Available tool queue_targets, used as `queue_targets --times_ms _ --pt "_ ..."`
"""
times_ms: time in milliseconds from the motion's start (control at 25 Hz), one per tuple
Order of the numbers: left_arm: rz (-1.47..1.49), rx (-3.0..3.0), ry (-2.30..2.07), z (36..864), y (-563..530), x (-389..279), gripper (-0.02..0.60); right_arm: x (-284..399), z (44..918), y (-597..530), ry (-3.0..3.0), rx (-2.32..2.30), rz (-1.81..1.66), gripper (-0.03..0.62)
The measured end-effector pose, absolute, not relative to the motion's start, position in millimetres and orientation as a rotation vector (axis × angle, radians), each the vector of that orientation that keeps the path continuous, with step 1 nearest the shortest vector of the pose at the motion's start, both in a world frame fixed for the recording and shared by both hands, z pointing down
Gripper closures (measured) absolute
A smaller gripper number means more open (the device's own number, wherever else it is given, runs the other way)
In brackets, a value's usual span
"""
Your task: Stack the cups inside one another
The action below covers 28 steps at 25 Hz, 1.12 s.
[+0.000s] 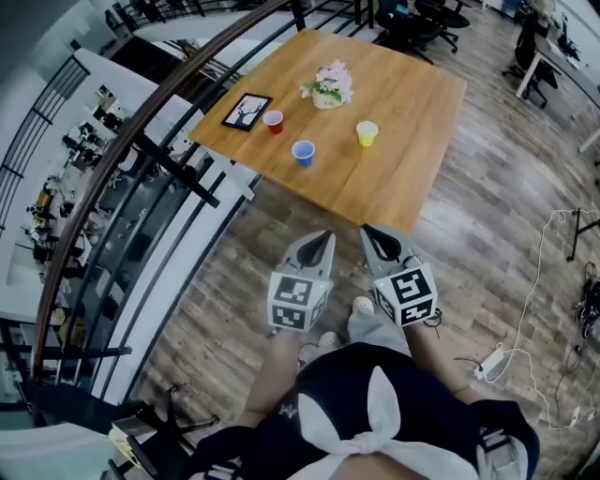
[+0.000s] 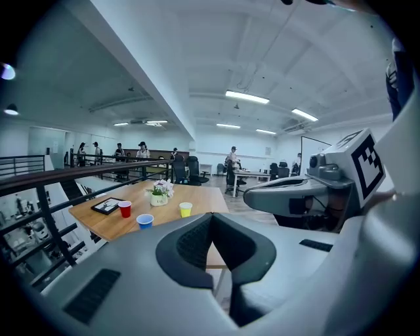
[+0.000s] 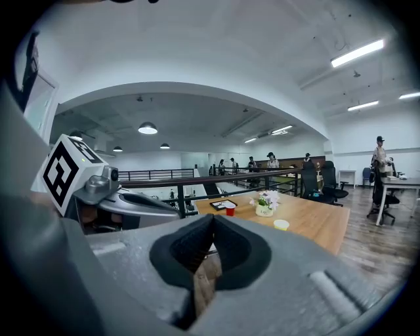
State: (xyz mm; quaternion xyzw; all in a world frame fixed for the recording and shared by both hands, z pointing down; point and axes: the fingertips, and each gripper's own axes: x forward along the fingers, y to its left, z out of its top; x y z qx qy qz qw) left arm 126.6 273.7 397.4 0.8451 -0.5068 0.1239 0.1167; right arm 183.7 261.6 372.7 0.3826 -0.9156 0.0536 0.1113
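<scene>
Three small cups stand apart on a wooden table: a red cup, a blue cup and a yellow cup. My left gripper and right gripper hang side by side over the floor, short of the table's near edge, both shut and holding nothing. The left gripper view looks past its closed jaws at the red cup, blue cup and yellow cup. In the right gripper view the red cup and yellow cup show; the blue one is hidden.
A pot of flowers and a framed picture share the table. A black railing with a drop behind it runs along the left. Office chairs stand beyond the table. A power strip with cables lies on the floor at right.
</scene>
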Motion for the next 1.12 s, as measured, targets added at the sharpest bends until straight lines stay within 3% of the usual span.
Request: queue_targets --times_ms 1040,1120 --pt "0.351 2.379 -1.634 405.9 150.4 139.6 0.566 198.8 382.8 124.1 -2.709 0.96 0.091 0.594" --pt "0.351 2.37 -1.639 408.2 144.3 138.3 0.566 198.4 385.5 116.3 -2.705 0.946 0.102 0.572"
